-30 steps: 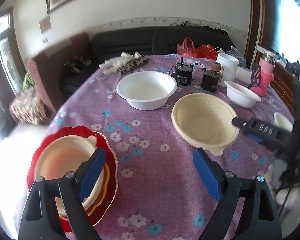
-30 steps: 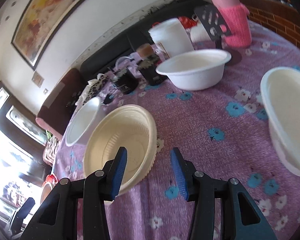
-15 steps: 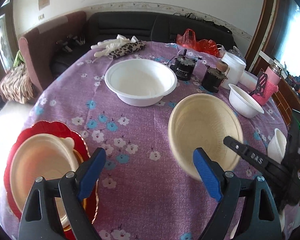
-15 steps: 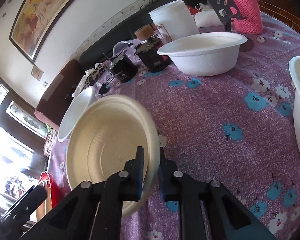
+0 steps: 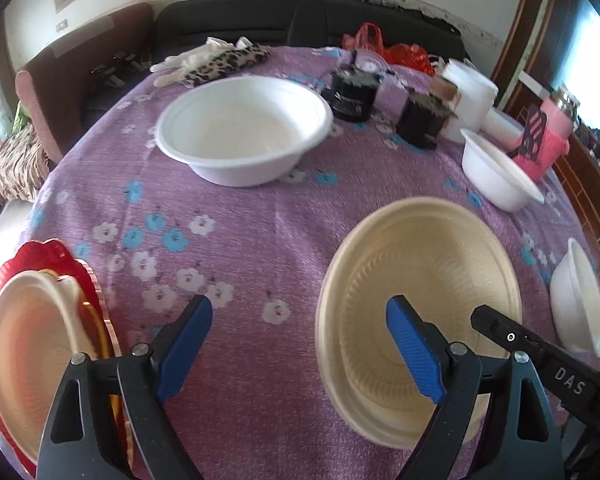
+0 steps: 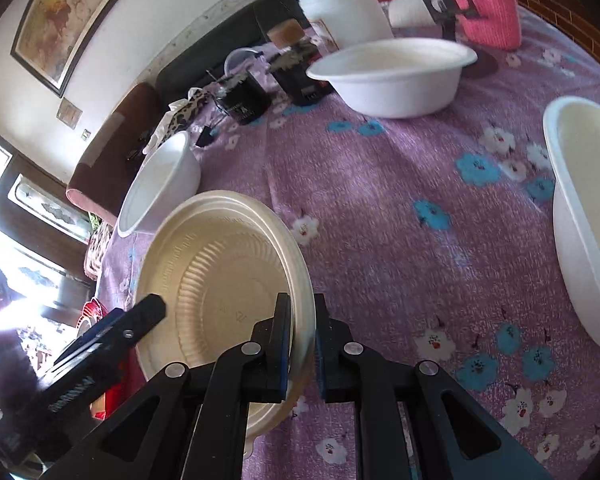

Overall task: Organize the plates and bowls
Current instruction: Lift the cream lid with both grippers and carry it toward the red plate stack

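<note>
Now the right gripper [image 6: 302, 344] has a firm hold on the cream bowl [image 6: 220, 280] and tips it up off the tabletop [image 6: 400, 220].

A second ago its jaws stood apart astride the near rim; they have since shut on that rim, and the bowl now leans towards the left instead of lying flat. The left gripper [image 5: 300, 352] has come in lower and nearer, jaws wide apart and holding nothing, its right jaw in front of the bowl. The red plate [image 5: 60, 256] with a cream dish on it waits at the near left edge, likely the stacking spot. White bowls [image 5: 244, 128] are spread over the far and right side, not yet gathered.
</note>
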`<state>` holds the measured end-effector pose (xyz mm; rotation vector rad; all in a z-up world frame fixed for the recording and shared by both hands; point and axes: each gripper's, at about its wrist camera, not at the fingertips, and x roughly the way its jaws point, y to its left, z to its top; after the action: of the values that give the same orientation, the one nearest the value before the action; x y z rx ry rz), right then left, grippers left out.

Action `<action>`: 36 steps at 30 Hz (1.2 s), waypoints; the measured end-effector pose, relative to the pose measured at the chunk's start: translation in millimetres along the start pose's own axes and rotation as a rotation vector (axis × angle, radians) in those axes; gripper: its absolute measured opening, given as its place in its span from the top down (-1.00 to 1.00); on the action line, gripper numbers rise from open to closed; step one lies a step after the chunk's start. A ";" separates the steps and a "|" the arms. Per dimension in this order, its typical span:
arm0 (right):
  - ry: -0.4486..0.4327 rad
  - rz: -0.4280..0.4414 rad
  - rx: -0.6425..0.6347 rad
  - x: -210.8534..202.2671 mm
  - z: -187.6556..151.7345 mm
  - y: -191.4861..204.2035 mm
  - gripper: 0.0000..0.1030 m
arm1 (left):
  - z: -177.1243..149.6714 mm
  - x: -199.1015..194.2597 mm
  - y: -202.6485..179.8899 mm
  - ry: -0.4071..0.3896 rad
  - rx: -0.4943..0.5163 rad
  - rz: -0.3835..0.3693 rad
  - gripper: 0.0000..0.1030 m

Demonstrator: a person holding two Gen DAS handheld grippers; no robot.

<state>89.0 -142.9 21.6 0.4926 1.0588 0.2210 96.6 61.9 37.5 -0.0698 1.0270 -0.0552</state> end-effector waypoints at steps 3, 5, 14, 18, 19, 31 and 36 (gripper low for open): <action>0.003 0.005 0.002 1.9 0.2 -1.7 0.78 | -0.5 6.2 -9.2 0.002 0.030 -0.006 -0.19; -0.003 0.009 -0.006 0.7 -0.4 0.1 0.78 | -2.0 10.6 -17.1 0.017 0.067 -0.001 0.58; -0.078 0.001 -0.090 -10.2 -1.5 19.2 0.78 | -7.9 -14.9 -10.1 -0.056 0.049 0.019 0.62; -0.115 0.033 -0.139 -16.2 -5.7 34.3 0.77 | -11.3 -44.4 2.4 -0.122 0.027 0.030 0.62; -0.122 0.045 -0.150 -17.5 -7.1 38.5 0.77 | -12.6 -51.0 5.7 -0.135 0.023 0.033 0.62; -0.175 0.106 -0.248 -40.4 -35.9 97.2 0.76 | -37.6 -116.5 48.4 -0.254 -0.025 0.073 0.61; -0.172 0.115 -0.292 -46.8 -47.3 125.9 0.76 | -46.1 -134.9 72.1 -0.285 -0.058 0.085 0.61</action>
<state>32.5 -38.9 100.8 0.3024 0.8144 0.4206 -11.5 142.9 122.7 -0.0840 0.7456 0.0605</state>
